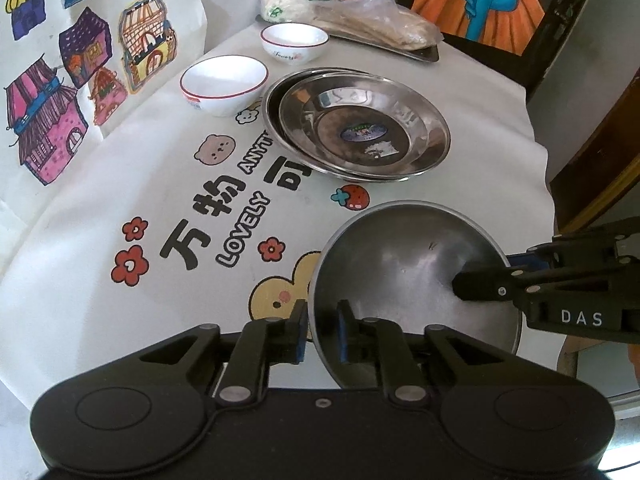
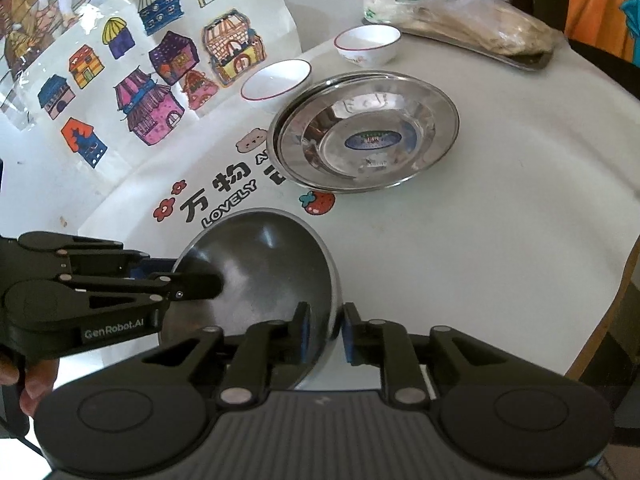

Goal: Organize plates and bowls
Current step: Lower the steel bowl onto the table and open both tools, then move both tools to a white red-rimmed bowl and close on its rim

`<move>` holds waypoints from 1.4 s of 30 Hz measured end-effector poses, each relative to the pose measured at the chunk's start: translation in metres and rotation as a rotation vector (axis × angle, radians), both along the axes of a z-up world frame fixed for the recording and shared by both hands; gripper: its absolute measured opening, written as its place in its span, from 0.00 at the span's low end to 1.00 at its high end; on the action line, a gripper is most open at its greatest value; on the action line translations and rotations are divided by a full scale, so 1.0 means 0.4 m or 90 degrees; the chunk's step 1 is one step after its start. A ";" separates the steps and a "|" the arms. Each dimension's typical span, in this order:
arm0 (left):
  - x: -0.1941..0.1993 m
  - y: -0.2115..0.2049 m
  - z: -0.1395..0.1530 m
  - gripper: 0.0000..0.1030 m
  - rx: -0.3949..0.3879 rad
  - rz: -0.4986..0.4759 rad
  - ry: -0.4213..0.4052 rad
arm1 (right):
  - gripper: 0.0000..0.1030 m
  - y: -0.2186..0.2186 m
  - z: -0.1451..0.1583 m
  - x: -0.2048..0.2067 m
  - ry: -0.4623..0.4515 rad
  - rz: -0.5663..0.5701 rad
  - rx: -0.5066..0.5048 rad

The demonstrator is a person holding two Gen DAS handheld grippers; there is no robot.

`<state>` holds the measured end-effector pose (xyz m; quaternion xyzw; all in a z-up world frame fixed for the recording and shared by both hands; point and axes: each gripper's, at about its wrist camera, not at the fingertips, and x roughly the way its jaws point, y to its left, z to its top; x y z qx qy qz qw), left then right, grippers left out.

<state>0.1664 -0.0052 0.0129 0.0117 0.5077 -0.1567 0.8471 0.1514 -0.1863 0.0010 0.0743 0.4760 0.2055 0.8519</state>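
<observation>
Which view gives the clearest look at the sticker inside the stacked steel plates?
The right wrist view: the sticker sits nearer the frame centre, brighter and less foreshortened. The left wrist view shows the same sticker darker, in the shaded plates.

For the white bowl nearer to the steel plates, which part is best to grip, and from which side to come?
Grip the near white bowl by its thin red-lined rim, one finger inside and one outside. It stands upright and looks empty. Come from above on its left side, since the stacked steel plates crowd its right.
</observation>
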 end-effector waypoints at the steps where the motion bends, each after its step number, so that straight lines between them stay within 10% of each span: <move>1: -0.002 0.001 0.000 0.17 -0.002 0.000 -0.004 | 0.23 0.001 0.000 0.000 -0.007 0.000 -0.006; 8: -0.002 0.016 0.016 0.21 -0.006 0.008 -0.028 | 0.39 0.000 0.025 -0.008 -0.064 0.014 -0.030; 23: 0.037 0.080 0.118 0.66 0.027 0.037 -0.122 | 0.95 -0.076 0.153 0.038 -0.141 -0.010 0.008; 42: 0.406 0.042 0.203 0.99 -0.021 0.126 -0.225 | 1.00 -0.175 0.185 0.444 -0.142 -0.154 0.081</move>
